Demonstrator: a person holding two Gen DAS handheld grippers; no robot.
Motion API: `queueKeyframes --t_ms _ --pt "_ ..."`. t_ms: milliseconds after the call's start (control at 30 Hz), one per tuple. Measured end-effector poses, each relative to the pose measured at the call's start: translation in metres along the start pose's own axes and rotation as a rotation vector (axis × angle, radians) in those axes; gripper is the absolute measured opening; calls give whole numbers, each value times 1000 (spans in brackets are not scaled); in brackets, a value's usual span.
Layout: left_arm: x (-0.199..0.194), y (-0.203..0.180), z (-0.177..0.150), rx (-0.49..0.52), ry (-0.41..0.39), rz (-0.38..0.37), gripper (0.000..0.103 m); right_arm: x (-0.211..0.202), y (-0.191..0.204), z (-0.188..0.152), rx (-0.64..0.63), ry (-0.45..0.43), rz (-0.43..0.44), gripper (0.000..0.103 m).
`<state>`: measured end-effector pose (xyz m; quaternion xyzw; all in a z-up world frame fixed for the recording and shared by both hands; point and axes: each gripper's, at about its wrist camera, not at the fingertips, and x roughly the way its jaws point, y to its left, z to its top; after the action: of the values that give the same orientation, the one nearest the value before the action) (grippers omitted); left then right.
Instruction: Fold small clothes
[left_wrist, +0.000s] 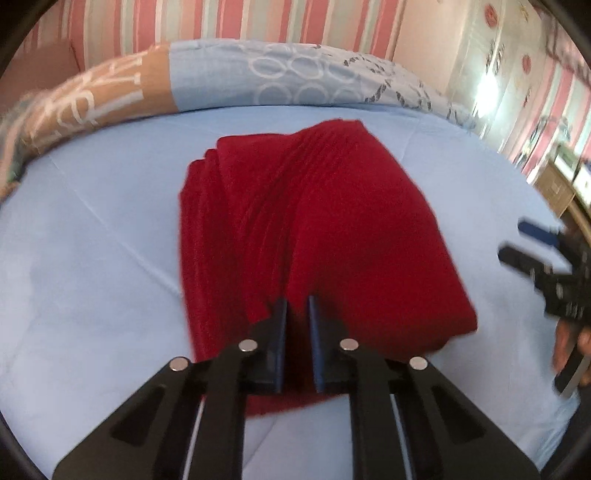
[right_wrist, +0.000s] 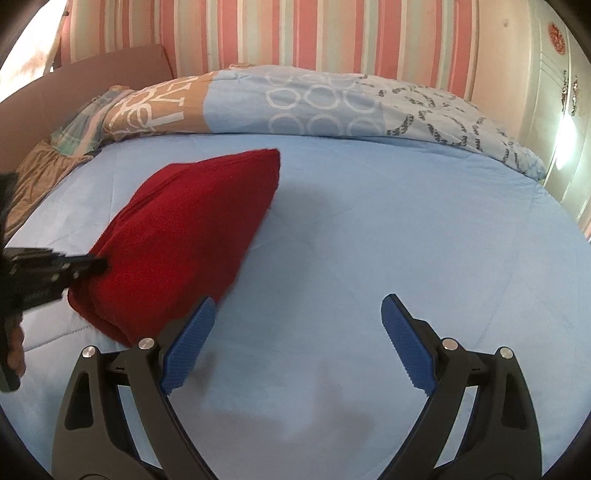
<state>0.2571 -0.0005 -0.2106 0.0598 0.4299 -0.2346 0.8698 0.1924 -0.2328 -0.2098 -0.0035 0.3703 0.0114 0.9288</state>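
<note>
The red knitted garment (left_wrist: 317, 229) lies folded on the blue bed sheet (left_wrist: 92, 240). The left gripper (left_wrist: 297, 306) pinches its near edge; the right gripper (right_wrist: 299, 339) is spread, empty. The cloth seems soft and light, best held at an edge.

A wide bed (right_wrist: 369, 229) is filling most of both views, a plain light blue sheet stretching across it. A folded quilt (right_wrist: 314, 103) is lying along its far edge, showing blue, tan and white patches with ring patterns. Behind it, a wall (right_wrist: 295, 33) is running in pink, green and cream vertical stripes. A pale wardrobe (right_wrist: 557, 74) is standing at the right, with bright light glaring off its door. A brown headboard (right_wrist: 74, 85) is showing at the left.
</note>
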Motion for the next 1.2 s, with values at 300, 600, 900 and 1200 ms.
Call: queueKeyframes --t_ms 300,600,900,1200 --pt "9 7 -15 -44 7 5 10 48 3 25 -18 47 -27 91" --pt "-7 9 -4 -80 -50 -104 80 52 -8 36 -20 28 -28 92" --pt "-4 43 1 -141 -19 -197 66 44 -14 23 -33 36 -32 92" --pt "20 30 3 -50 79 -131 16 44 -18 15 -44 48 -48 92"
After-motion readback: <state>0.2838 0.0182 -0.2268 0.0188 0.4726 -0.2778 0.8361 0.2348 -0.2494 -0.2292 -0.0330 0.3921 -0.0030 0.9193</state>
